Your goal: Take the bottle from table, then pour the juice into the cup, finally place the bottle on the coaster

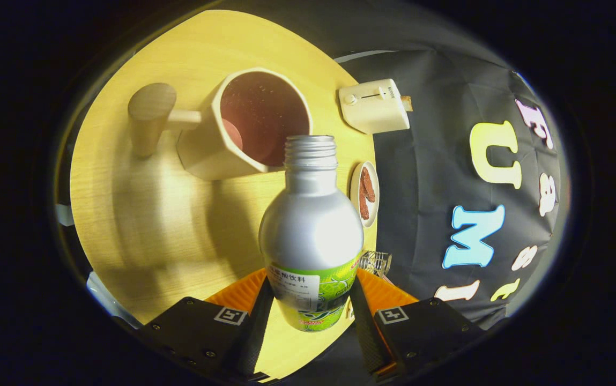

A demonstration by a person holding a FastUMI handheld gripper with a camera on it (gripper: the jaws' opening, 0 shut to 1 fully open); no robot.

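- A silver metal bottle with a green label around its lower body (310,230) is being pinched between the two fingers of the hand-held gripper (310,308), one finger being pressed against each side of the labelled part.
- The bottle is being held lifted above a pale yellow wooden table (141,214), and its threaded neck, with no cap on it, is being pointed away from the fingers.
- The open mouth of the bottle is being held right at the near rim of a cream-coloured angular cup with a dark reddish inside (249,126), which is lying beyond the fingers on the table.
- A rounded wooden handle (149,115) is being seen joined to the far side of the cup by a short peg.
- Whether any juice is being poured cannot be told.
- A cream-coloured boxy device with a small knob and a slot (375,105) is being seen beside the cup, at the table's edge.
- A small white dish holding reddish-brown pieces (365,193) is being seen just beside the bottle's shoulder, also at the table's edge.
- A small wire rack (376,262) is being glimpsed near the bottle's label, partly hidden by a finger.
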